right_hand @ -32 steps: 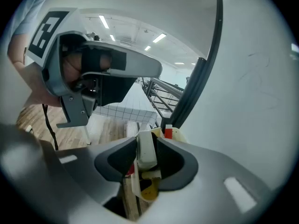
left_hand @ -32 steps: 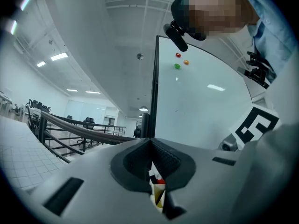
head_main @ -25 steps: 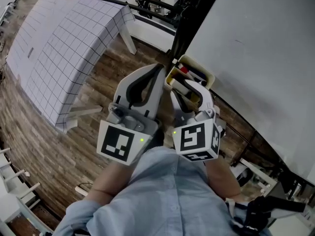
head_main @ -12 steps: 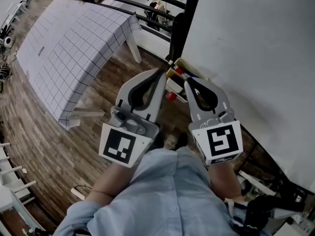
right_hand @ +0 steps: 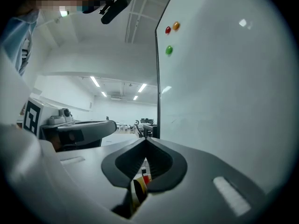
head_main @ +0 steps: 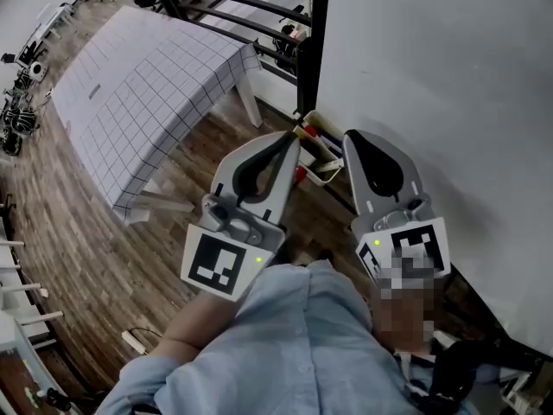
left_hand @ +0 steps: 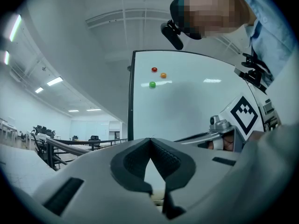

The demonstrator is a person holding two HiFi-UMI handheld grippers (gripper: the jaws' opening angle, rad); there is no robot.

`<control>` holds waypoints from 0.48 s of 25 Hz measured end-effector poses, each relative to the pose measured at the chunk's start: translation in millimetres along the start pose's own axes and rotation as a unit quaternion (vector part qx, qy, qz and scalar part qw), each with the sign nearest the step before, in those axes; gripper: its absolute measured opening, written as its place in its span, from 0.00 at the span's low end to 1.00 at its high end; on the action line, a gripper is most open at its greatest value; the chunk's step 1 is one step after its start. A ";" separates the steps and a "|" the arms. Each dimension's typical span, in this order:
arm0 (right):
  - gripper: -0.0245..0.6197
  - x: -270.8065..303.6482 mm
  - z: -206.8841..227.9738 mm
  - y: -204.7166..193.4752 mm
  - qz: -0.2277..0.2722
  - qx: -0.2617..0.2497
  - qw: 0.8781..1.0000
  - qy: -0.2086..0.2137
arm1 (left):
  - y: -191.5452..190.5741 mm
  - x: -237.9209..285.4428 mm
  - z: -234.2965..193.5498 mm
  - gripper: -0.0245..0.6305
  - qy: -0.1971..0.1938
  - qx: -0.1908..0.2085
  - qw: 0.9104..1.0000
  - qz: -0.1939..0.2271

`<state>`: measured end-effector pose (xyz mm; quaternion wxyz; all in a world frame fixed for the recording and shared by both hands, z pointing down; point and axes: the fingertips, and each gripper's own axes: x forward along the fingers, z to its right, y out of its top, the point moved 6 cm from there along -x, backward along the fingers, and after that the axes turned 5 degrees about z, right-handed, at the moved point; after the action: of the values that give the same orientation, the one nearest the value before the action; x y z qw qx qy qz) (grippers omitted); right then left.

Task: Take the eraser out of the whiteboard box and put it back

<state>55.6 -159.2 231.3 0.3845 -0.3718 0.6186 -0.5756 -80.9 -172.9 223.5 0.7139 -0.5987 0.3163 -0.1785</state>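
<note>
The cream whiteboard box [head_main: 325,178] hangs at the foot of the whiteboard [head_main: 449,85], with markers [head_main: 321,137] in it. I cannot pick out the eraser among its contents. My left gripper [head_main: 295,137] hovers above the box's left end, shut and empty; in the left gripper view its tips [left_hand: 150,139] meet. My right gripper [head_main: 350,137] is above the box's right end. Its jaws have just been closing and now meet with nothing between them [right_hand: 145,139]. Yellow and red bits of the box's contents [right_hand: 140,185] show below the right jaws.
A table with a grid-patterned cloth [head_main: 147,85] stands to the left on the wooden floor. The black board post [head_main: 313,41] rises just behind the box. Red, orange and green magnets [left_hand: 154,69] stick high on the board. The person's shirt fills the lower middle.
Both grippers have lifted up from the box. The right jaws, open over the box a second ago, have closed with nothing in them.
</note>
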 end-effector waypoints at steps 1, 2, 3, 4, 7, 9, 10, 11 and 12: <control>0.04 -1.9 0.5 1.1 0.003 0.000 1.000 0.002 | 0.6 -0.5 2.3 0.04 0.001 0.002 1.000 0.000; 0.04 -3.4 0.9 2.1 0.006 -0.001 1.000 0.004 | 1.3 -0.8 4.1 0.04 0.002 0.004 1.000 0.000; 0.04 -4.6 1.6 3.3 0.008 -0.001 1.000 0.006 | 2.1 -0.9 5.5 0.04 0.004 0.006 1.000 -0.001; 0.04 -5.6 2.3 4.6 0.011 -0.001 1.000 0.008 | 3.2 -0.9 6.7 0.04 0.007 0.008 1.000 -0.001; 0.04 -8.8 3.8 7.1 0.015 -0.003 1.000 0.012 | 5.7 -1.2 10.1 0.04 0.011 0.013 1.000 -0.003; 0.04 -11.6 4.2 8.7 0.018 -0.002 1.000 0.013 | 6.6 -2.1 12.9 0.04 0.012 0.014 1.000 -0.004; 0.04 -12.8 4.6 9.7 0.020 -0.001 1.000 0.014 | 7.0 -2.3 14.2 0.04 0.012 0.015 1.000 -0.004; 0.04 -13.9 5.2 10.6 0.022 0.000 1.000 0.014 | 7.2 -2.3 15.3 0.04 0.012 0.016 1.000 -0.004; 0.04 -14.7 5.7 10.9 0.023 0.001 1.000 0.015 | 6.9 -2.2 16.2 0.04 0.012 0.016 1.000 -0.004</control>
<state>66.9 -147.8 220.8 0.3891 -0.3480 0.6320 -0.5728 -72.5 -157.9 218.7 0.7189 -0.5861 0.3196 -0.1937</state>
